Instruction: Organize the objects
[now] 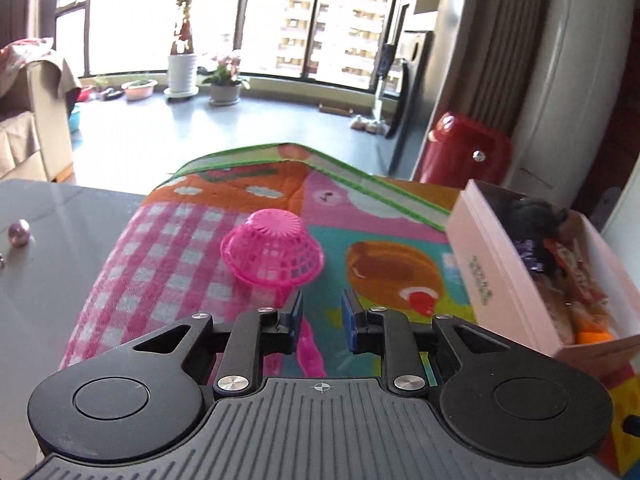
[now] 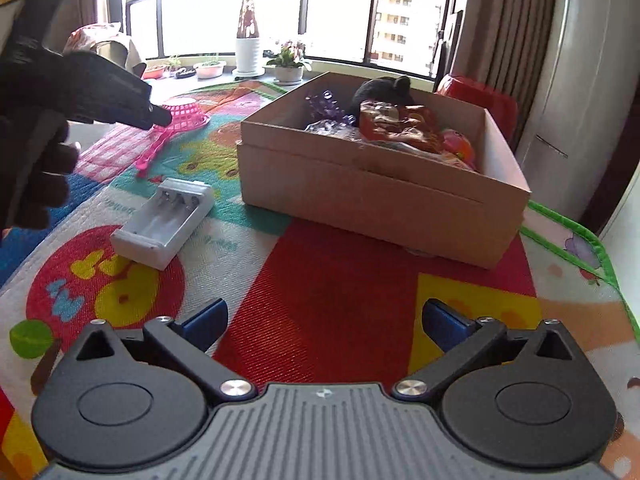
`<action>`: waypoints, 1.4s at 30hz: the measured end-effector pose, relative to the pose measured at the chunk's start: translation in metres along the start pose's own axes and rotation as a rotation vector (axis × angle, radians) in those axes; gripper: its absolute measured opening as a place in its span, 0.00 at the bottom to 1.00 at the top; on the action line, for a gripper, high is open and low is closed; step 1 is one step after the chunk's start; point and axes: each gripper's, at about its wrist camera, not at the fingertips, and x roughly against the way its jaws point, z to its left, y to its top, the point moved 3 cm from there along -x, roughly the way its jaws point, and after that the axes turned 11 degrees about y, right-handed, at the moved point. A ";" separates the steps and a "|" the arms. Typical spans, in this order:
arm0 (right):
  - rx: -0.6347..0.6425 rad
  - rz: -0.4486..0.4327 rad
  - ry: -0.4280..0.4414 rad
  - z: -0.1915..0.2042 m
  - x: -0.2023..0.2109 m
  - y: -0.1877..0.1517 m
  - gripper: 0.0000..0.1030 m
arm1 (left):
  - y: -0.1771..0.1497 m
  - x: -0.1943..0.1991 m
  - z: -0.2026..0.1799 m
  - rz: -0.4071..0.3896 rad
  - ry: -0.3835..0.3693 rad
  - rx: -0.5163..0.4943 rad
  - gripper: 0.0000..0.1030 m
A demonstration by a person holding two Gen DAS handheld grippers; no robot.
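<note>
A pink plastic strainer (image 1: pixel 274 250) lies upside down on the colourful mat (image 1: pixel 168 240), its handle running toward me under my left gripper (image 1: pixel 320 314). The left gripper is partly open and empty, its jaws just above and right of the handle. The strainer also shows in the right wrist view (image 2: pixel 184 114), partly behind the left gripper body (image 2: pixel 92 92). A white battery charger (image 2: pixel 164 222) lies on the mat. A pink cardboard box (image 2: pixel 360 196) holds a dark plush toy (image 2: pixel 384 88), snack bags and other items. My right gripper (image 2: pixel 324 324) is wide open and empty above the mat.
The box stands at the right in the left wrist view (image 1: pixel 516 280). A grey glass table (image 1: pixel 60 248) with a small metal ball (image 1: pixel 19 233) lies left of the mat. A red bin (image 1: pixel 468 148) stands behind the table. Plant pots stand by the window.
</note>
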 end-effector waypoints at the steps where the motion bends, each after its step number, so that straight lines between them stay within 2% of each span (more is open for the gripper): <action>1: -0.002 0.004 0.003 -0.001 0.000 -0.001 1.00 | 0.001 -0.008 0.000 0.019 0.008 0.003 0.22; 3: -0.012 0.011 0.011 -0.002 -0.001 -0.002 1.00 | 0.000 -0.019 0.002 0.039 0.007 0.006 0.23; 6: -0.060 0.031 0.040 -0.008 -0.003 -0.002 1.00 | -0.006 -0.016 0.002 0.021 -0.008 -0.040 0.13; 7: -0.073 0.030 0.050 -0.010 -0.003 -0.001 1.00 | -0.011 -0.012 0.003 0.023 -0.014 -0.058 0.12; 10: -0.076 0.034 0.047 -0.009 -0.003 -0.002 1.00 | -0.030 0.008 0.009 0.061 -0.069 -0.100 0.11; 12: -0.080 0.042 0.045 -0.009 -0.004 0.000 1.00 | -0.049 0.029 0.017 0.098 -0.135 -0.118 0.11; 14: -0.079 0.051 0.043 -0.008 -0.005 0.000 1.00 | -0.068 0.055 0.021 0.118 -0.182 -0.177 0.11; 17: -0.065 0.055 0.044 -0.006 -0.005 0.001 1.00 | -0.093 0.085 0.031 0.118 -0.197 -0.214 0.11; 19: -0.053 0.049 0.050 -0.005 -0.006 0.001 1.00 | -0.100 0.092 0.038 0.105 -0.162 -0.205 0.14; 22: -0.049 0.042 0.049 -0.004 -0.006 0.000 1.00 | -0.098 0.090 0.037 0.108 -0.159 -0.153 0.14; 28: -0.050 0.034 0.051 -0.005 -0.004 -0.002 1.00 | -0.086 0.076 0.019 0.119 -0.188 -0.155 0.16; 31: -0.050 0.035 0.050 -0.005 -0.004 -0.002 1.00 | -0.076 0.070 0.013 0.083 -0.160 -0.135 0.16; 34: -0.050 0.034 0.050 -0.005 -0.003 -0.002 1.00 | -0.065 0.061 0.006 0.068 -0.169 -0.112 0.16; 39: -0.050 0.033 0.049 -0.005 -0.003 -0.002 1.00 | -0.056 0.041 -0.012 0.055 -0.130 -0.153 0.17; 42: -0.051 0.032 0.049 -0.005 -0.003 -0.002 1.00 | -0.053 0.037 -0.022 0.072 -0.162 -0.161 0.16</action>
